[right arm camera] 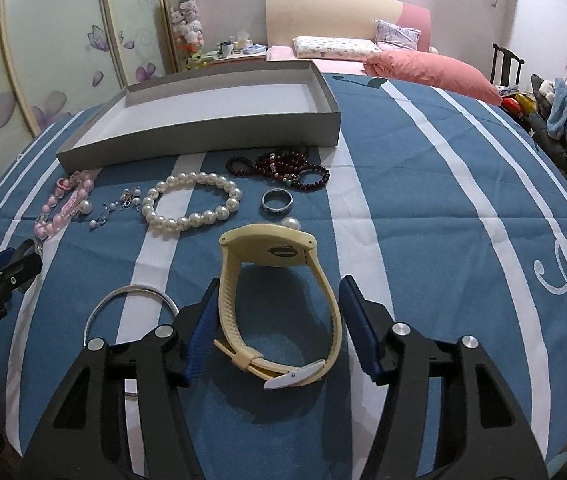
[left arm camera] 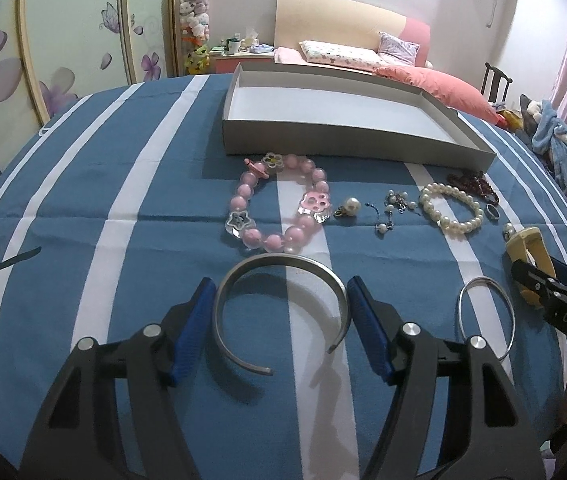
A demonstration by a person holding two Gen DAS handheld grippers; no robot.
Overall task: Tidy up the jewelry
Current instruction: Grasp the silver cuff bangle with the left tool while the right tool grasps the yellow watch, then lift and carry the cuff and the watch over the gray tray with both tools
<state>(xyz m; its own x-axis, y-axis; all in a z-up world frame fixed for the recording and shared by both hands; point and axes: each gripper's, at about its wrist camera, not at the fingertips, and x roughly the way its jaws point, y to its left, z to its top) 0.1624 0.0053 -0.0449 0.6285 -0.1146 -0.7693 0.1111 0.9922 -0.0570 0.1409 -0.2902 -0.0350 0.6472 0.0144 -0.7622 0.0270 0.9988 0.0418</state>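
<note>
Your left claw [left arm camera: 281,322] brackets the open silver cuff [left arm camera: 281,308], touching it but not yet clamped; your right claw [right arm camera: 277,326] straddles the cream watch [right arm camera: 279,304], its strap touching one pad only. Squeeze off-centre and either could spring sideways (the gray tray [left arm camera: 347,136] sits empty beyond).

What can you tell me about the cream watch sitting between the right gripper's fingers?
The cream watch looks like matte rubber or plastic, its strap buckled into a closed loop with a pale tip at the near end. It rests on edge on the blue-and-white striped bedspread, case at the far end, beside a loose pearl. The right gripper straddles the strap; the left pad sits at the band, the right stands just off it, so no firm grip shows.
</note>
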